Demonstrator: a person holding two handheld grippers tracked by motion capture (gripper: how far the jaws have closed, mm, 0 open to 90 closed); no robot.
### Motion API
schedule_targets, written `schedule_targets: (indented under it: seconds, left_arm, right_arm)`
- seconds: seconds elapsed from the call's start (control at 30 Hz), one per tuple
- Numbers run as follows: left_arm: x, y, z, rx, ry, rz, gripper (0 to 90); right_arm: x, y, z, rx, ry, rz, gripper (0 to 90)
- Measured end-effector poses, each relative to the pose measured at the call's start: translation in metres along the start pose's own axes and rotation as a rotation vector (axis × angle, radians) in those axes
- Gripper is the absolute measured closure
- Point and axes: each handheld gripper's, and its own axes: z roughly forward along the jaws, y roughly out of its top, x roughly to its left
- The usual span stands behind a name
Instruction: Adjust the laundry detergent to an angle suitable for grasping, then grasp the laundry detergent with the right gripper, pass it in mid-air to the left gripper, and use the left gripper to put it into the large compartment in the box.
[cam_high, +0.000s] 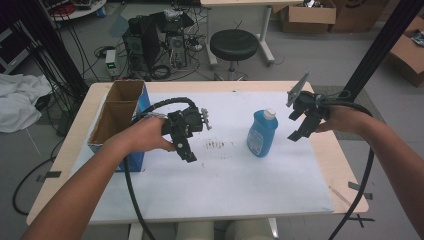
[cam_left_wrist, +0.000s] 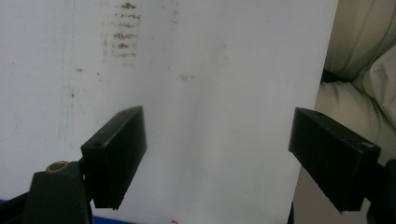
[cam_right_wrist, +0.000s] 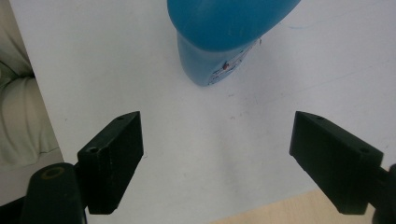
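The left gripper (cam_high: 186, 135) is a black, boxy tool with a small grey metal fitting on its top and a thick black ribbed cable (cam_high: 131, 200) looping from its back past the forearm. The right gripper (cam_high: 306, 120) is black too, carries a grey three-cornered plate (cam_high: 297, 90) on top, and trails a thinner black cable (cam_high: 369, 165). The fingers (cam_left_wrist: 116, 156) of each are flat black rectangular blocks with small screw holes; a brass-coloured ring (cam_left_wrist: 57, 166) sits at one finger's base. Both forearms are bare, without sleeves.
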Motion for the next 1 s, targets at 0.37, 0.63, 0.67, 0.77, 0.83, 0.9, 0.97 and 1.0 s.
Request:
schedule_targets:
  seconds: [0.37, 0.63, 0.67, 0.77, 0.83, 0.9, 0.97, 1.0]
  left_arm:
    - [0.0005, 0.0013, -0.0004, -0.001, 0.007, -0.005, 19.7]
    - [0.0001, 0.0034, -0.0006, -0.002, 0.007, -0.002, 19.7]
    - [0.0001, 0.0034, -0.0006, -0.002, 0.007, -0.002, 19.7]
    - [0.0003, 0.0025, -0.0006, -0.006, 0.007, -0.01, 19.7]
    - [0.0009, 0.002, -0.0009, -0.006, 0.01, -0.01, 19.7]
    - [0.0008, 0.0017, -0.0009, -0.007, 0.01, -0.015, 19.7]
    - [0.0017, 0.0016, -0.0012, 0.0, 0.013, -0.012, 19.8]
    - [0.0017, 0.0016, -0.0012, 0.0, 0.013, -0.012, 19.7]
  right_arm:
    - [0.002, -0.0042, -0.0029, 0.003, -0.005, 0.001, 17.2]
    - [0.0021, -0.0051, -0.0033, 0.004, -0.006, 0.002, 17.4]
    - [0.0024, -0.005, -0.0033, 0.004, -0.007, 0.004, 17.4]
    - [0.0026, -0.0052, -0.0038, 0.001, -0.009, -0.001, 17.4]
    - [0.0027, -0.0059, -0.0044, 0.001, -0.016, 0.003, 17.3]
    - [0.0031, -0.0066, -0.0046, -0.003, -0.017, 0.013, 17.2]
    - [0.0044, -0.0076, -0.0041, -0.009, -0.008, 0.025, 17.2]
    - [0.0051, -0.0081, -0.0036, -0.006, -0.009, 0.028, 17.2]
